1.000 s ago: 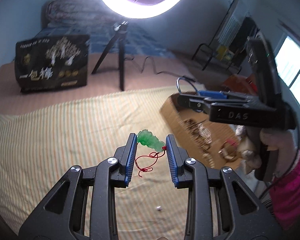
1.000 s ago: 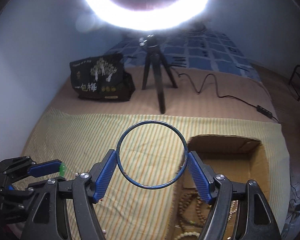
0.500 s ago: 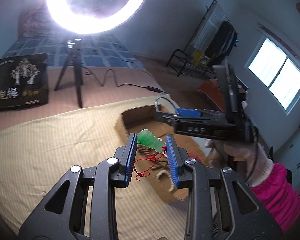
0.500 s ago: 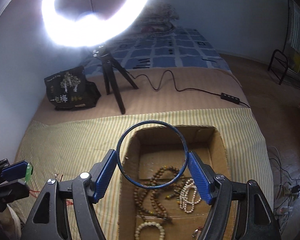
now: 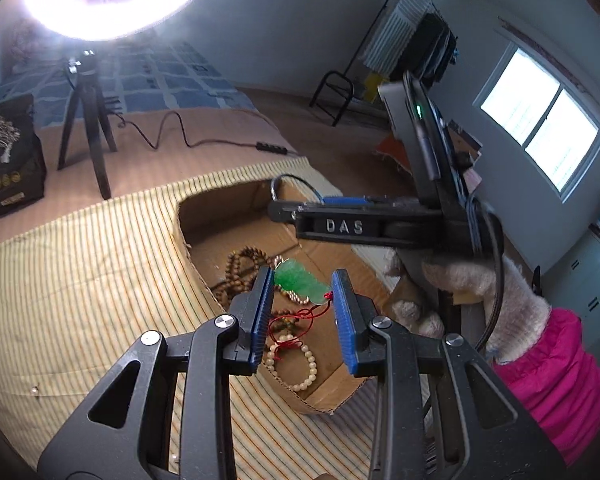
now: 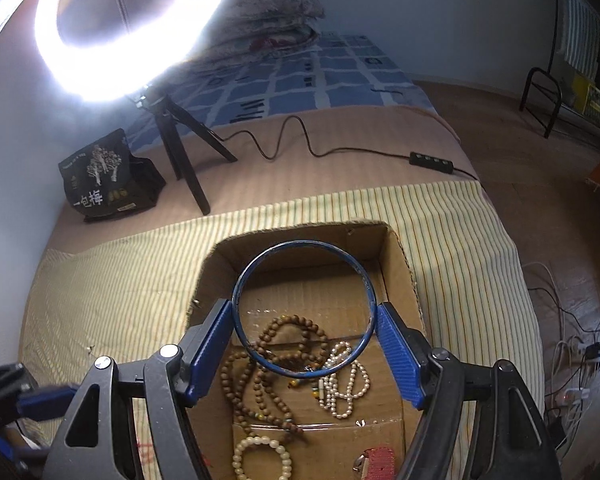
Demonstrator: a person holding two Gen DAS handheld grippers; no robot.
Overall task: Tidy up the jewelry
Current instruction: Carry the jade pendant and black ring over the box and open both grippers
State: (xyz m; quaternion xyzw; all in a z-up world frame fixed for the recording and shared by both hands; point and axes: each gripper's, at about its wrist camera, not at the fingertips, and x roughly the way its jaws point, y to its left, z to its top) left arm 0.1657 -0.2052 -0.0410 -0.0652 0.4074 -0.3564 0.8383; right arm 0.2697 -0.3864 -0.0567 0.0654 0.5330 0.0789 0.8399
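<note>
1. A bedroom: a bed [image 6: 340,168] carries a yellow striped cloth [image 6: 112,280] in front, a tan sheet behind it, and a blue checked cover further back.
2. At far left on the tan sheet stands a black bag [image 6: 108,176] printed with white trees.
3. Just right of it, a lit ring light [image 6: 128,28] sits on a small black tripod [image 6: 184,148]; its cable runs right to an inline switch [image 6: 432,159].
4. On the striped cloth lies an open cardboard box [image 6: 400,264]. Inside are brown wooden bead strands [image 6: 288,340], a white pearl strand [image 6: 344,384], and a cream bead bracelet [image 6: 260,460]; a small red item sits at the lower edge, too cropped to identify.
5. The left gripper [image 5: 302,284] hangs over the box's near left side. Its blue pads are clamped on a green jade pendant [image 5: 300,282], whose red cord [image 5: 296,320] dangles in loops below.
6. The right gripper [image 6: 304,314] is above the box's middle, jaws spread wide and pressing on both sides of a thin blue bangle [image 6: 260,264], held up in the air.
7. From the left wrist view, a gloved hand [image 5: 484,300] with a pink sleeve [image 5: 556,368] grasps that right tool.
8. Far right: a window [image 5: 540,128] and a black rack [image 5: 400,52] against the wall.
</note>
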